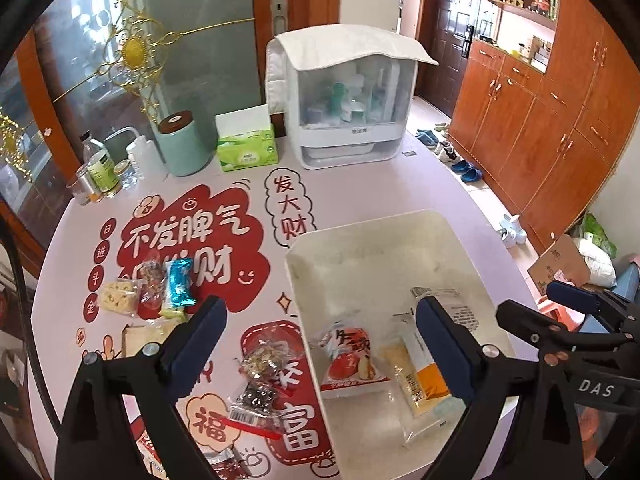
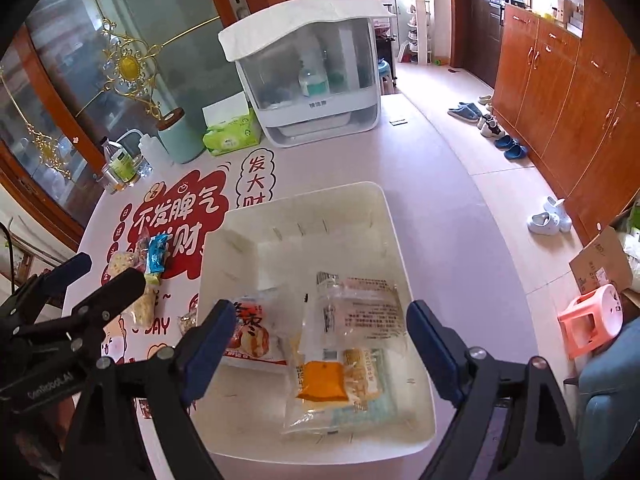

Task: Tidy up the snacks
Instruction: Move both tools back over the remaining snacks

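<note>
table mat (image 1: 168, 236) — "不发脾气", "发大财", "福", "富"; right tool (image 1: 592, 308) — "DAS"

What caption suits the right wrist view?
Open right gripper above a white bin holding snack packets.

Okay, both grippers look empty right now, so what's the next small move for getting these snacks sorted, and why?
Probably lower the open left gripper onto the dark nut-mix packet just left of the white bin. It is the nearest loose snack, lying almost between the fingers, while the red packet and orange packet already lie in the bin.
</note>
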Motion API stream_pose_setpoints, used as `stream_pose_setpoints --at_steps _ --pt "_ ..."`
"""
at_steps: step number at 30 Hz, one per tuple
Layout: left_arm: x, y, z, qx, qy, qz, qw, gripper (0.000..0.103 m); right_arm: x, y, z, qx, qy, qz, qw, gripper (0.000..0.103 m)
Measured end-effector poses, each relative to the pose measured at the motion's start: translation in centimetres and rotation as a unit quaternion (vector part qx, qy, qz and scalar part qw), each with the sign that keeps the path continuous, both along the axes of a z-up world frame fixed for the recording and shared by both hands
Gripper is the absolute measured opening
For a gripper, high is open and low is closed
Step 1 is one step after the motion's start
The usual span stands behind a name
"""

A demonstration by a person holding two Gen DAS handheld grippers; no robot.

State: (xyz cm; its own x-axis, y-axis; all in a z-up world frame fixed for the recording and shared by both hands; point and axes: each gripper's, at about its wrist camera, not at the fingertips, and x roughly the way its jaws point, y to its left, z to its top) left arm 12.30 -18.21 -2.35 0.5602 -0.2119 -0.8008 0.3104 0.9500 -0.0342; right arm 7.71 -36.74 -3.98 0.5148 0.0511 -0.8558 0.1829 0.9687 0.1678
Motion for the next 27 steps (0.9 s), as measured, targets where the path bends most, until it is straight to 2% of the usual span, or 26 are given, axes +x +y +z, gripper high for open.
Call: stream_pose_setpoints --at_steps 8,15,21,27 --pt "-1.3 4.7 1.3 0.011 -0.016 0.024 0.9995 0.095 -1.2 2.0 1.1 0.001 -0.01 0.009 1.0 0.088" --pt "-2.3 12.3 3.2 0.032 -0.035 0.057 0.9972 0.095 -1.5 5.0 1.7 0.008 -0.012 0.02 1.0 0.088" --pt "-2.9 20.4 5.2 0.062 -0.063 0.083 0.9926 0.095 -1.2 9.9 3.5 -0.016 -0.035 0.04 0.998 0.088" --pt "-2.4 27.5 7.6 0.11 -0.098 0.074 0.9863 0.095 -0.5 16.2 6.5 -0.053 -0.058 0.049 0.996 0.088"
